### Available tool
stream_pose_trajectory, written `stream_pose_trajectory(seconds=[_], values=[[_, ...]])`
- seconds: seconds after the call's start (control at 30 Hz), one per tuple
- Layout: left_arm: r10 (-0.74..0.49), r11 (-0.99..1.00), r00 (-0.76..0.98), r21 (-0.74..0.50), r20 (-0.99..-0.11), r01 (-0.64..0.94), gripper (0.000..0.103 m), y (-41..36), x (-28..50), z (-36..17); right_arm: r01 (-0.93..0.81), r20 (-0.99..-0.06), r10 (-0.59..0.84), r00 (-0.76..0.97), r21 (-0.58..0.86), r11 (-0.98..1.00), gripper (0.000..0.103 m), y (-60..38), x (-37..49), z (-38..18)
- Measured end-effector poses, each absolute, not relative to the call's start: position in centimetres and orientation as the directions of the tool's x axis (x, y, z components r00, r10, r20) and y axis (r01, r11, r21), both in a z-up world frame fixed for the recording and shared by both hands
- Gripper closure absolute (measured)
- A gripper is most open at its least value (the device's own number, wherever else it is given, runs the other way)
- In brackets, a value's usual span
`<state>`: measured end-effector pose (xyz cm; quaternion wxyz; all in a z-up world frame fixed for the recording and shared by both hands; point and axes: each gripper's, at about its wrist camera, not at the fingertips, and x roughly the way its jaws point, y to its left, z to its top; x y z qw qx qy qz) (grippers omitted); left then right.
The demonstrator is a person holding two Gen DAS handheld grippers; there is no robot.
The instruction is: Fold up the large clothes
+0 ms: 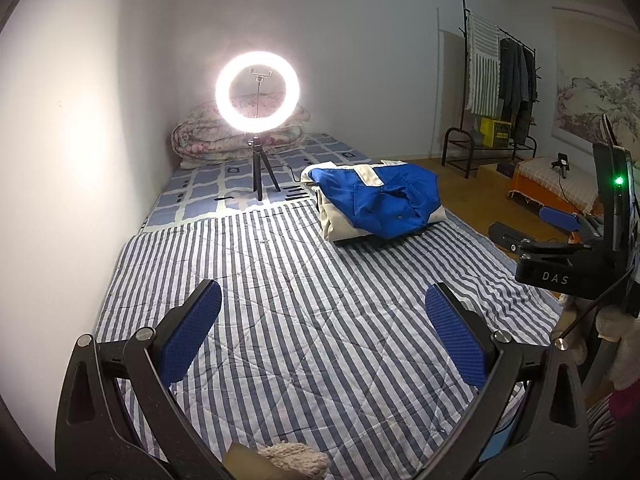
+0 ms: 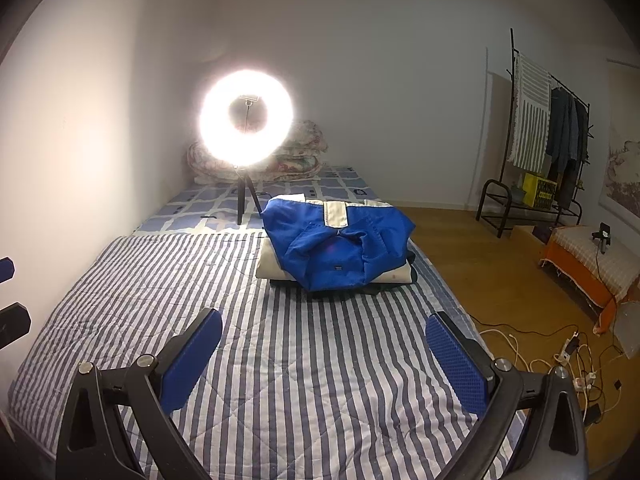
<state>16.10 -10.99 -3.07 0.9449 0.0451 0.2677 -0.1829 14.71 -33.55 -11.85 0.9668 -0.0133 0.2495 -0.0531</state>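
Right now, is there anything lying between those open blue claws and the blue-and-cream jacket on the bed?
Nothing: only bare striped quilt separates the right gripper from the jacket; the left gripper camera shows likewise.

Left gripper (image 1: 323,332) and right gripper (image 2: 323,356): jaws spread wide, empty

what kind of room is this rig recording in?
Most likely a home bedroom used for recording: a bed under a striped quilt, a folded floral duvet by the wall, a clothes rack hung with garments, and a lit ring light standing on the bed.
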Motion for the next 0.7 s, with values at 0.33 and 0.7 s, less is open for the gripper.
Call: stream_pose_trajectory(seconds=[0.33, 0.7], values=[[-0.322, 0.93, 0.793, -0.018, -0.516, 0.366, 0.0, -10.88, 15.86, -2.85, 0.097, -0.485, -0.113, 0.867, -0.058, 0.994, 0.0, -33.35, 14.71, -11.97], [-0.323, 0.93, 0.794, -0.017, -0.515, 0.368, 0.0, -10.98, 15.71, -2.62, 0.095, -0.485, -0.112, 0.867, -0.059, 0.994, 0.0, -33.24, 14.77, -12.05]])
